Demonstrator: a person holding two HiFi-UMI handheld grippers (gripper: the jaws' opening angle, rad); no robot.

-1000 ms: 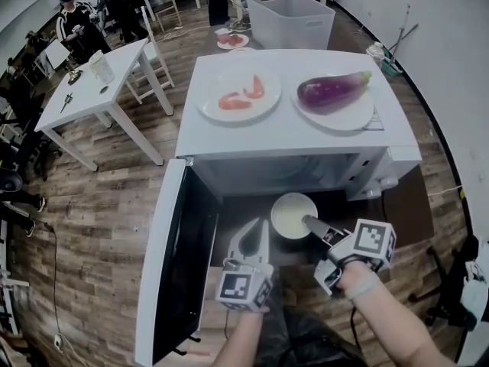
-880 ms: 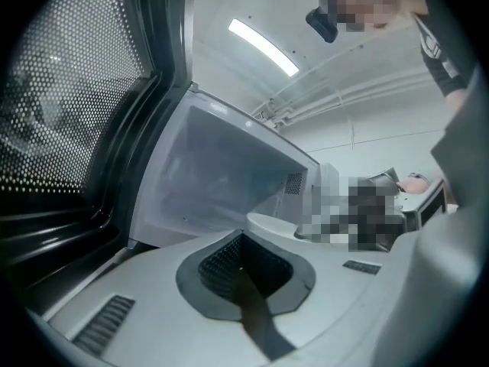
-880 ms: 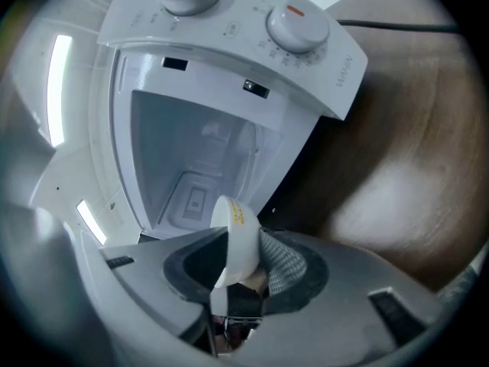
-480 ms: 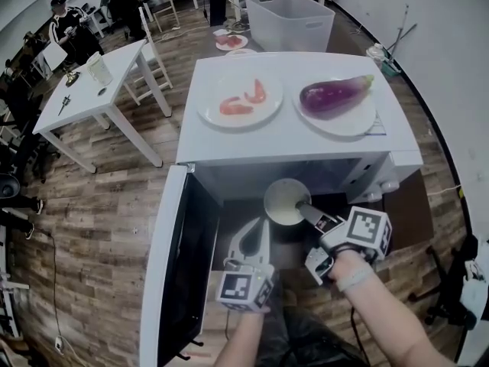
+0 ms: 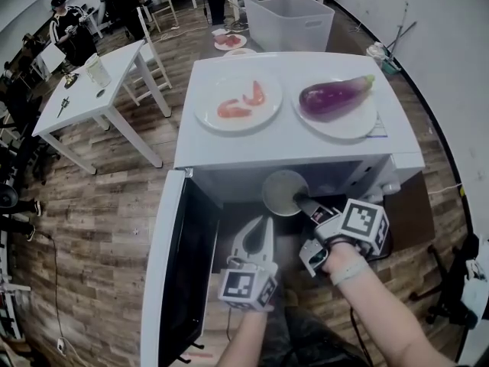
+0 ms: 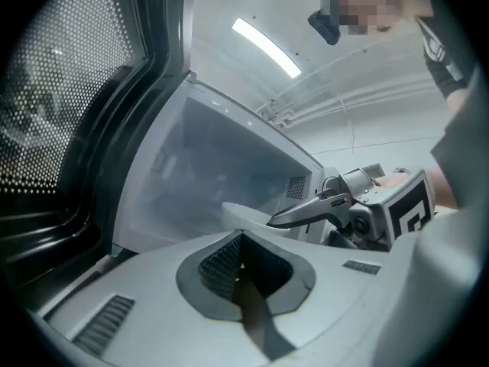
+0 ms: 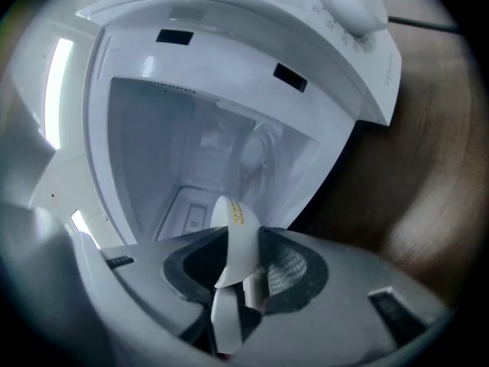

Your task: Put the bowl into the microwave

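Two grippers sat at the front of the microwave (image 5: 290, 140), door (image 5: 179, 266) swung fully open to the left. Right gripper (image 5: 299, 201) pinched the bowl (image 5: 283, 192) by its near rim: bowl wall between the pads, one jaw inside, one outside, clear in the right gripper view. Bowl was white, mouth up, held at the cavity opening, roughly centre of the front edge, its far part tucked under the front edge of the microwave top. Couldn't tell whether it touched the cavity floor.

Left gripper (image 5: 262, 228) was just left of the bowl and nearer the person, apart from it, between bowl and door, pointing into the cavity. Its jaws were pressed together with nothing in them. In the left gripper view the bowl and the right gripper's jaw showed ahead and to the right, the door's mesh window at far left.

On the microwave top: plate (image 5: 260, 117) with red pieces (image 5: 233, 109) toward the left edge, second plate (image 5: 355, 125) with an eggplant (image 5: 332, 96) toward the right edge, near each other, not touching. Grey bin (image 5: 290, 17) stood beyond the rear edge; white table (image 5: 84, 90) well off to the left on the wood floor (image 5: 99, 205).
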